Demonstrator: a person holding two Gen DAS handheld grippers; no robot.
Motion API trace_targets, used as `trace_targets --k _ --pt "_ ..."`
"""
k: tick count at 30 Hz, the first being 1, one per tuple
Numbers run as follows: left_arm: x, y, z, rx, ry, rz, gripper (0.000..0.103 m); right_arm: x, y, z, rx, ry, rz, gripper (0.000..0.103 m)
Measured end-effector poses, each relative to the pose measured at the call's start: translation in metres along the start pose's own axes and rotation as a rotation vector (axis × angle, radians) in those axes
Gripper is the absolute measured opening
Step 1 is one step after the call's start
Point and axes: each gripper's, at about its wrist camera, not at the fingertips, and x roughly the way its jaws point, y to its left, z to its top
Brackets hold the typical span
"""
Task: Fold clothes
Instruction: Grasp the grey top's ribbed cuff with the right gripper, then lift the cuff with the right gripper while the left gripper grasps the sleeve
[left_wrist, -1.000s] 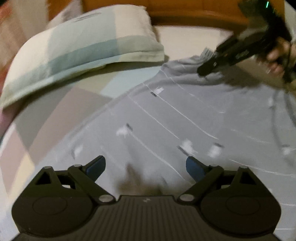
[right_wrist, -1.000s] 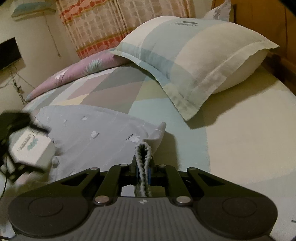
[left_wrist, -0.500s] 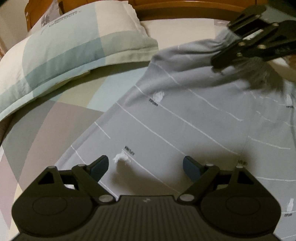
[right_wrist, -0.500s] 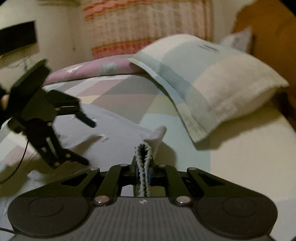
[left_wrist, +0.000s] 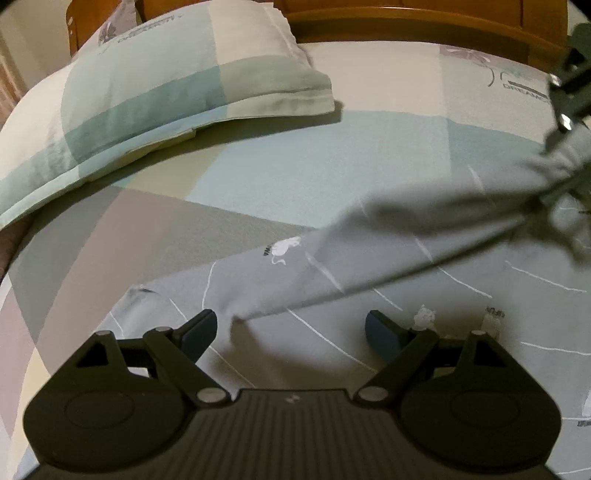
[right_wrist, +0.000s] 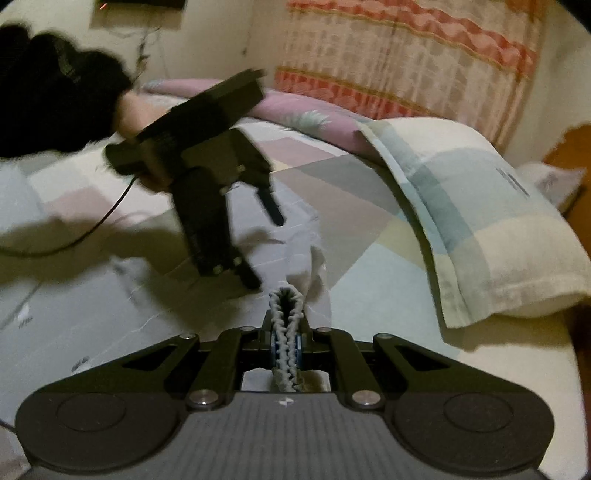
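Note:
A grey garment (left_wrist: 461, 295) with thin white lines and small white prints lies spread on the bed. My left gripper (left_wrist: 291, 328) hangs open just above its near edge, with nothing pinched. At the far right my right gripper (left_wrist: 563, 110) holds one side of the garment up, so a band of cloth (left_wrist: 406, 236) runs slanting from the left gripper to it. In the right wrist view the right gripper (right_wrist: 286, 332) is shut on the garment's ribbed hem (right_wrist: 286, 306). The left gripper (right_wrist: 264, 251) stands open close ahead, held by a hand with a black sleeve (right_wrist: 55, 92).
A large checked pillow (left_wrist: 166, 92) lies at the head of the bed against a wooden headboard (left_wrist: 406, 22). The patchwork bedsheet (left_wrist: 147, 221) shows to the left of the garment. A pink blanket (right_wrist: 295, 114), a patterned curtain (right_wrist: 406, 55) and a thin cable (right_wrist: 92, 236) are in view.
The right gripper has swung across and rolled with the hem in it, lifting one side of the garment into a slanted band. The left gripper has sunk slightly and stays open.

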Motion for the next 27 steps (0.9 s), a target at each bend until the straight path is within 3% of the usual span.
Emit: trace_targets --k 9,12,20,27 --pt "-0.005 -0.003 -0.004 0.083 -0.043 0.113 0.087 -0.014 0.033 -0.007 -0.155 0.042 0.002 0.011" --pt "-0.006 -0.007 -0.007 0.118 -0.069 0.141 0.087 -0.02 0.024 -0.009 -0.091 0.036 0.002 0.011" --pt "-0.006 -0.022 -0.01 0.218 -0.134 0.201 0.087 -0.042 -0.034 -0.019 0.281 -0.068 0.031 0.011" --pt "-0.003 -0.034 -0.01 0.32 -0.179 0.259 0.088 -0.045 -0.018 -0.025 0.224 -0.032 0.049 0.011"
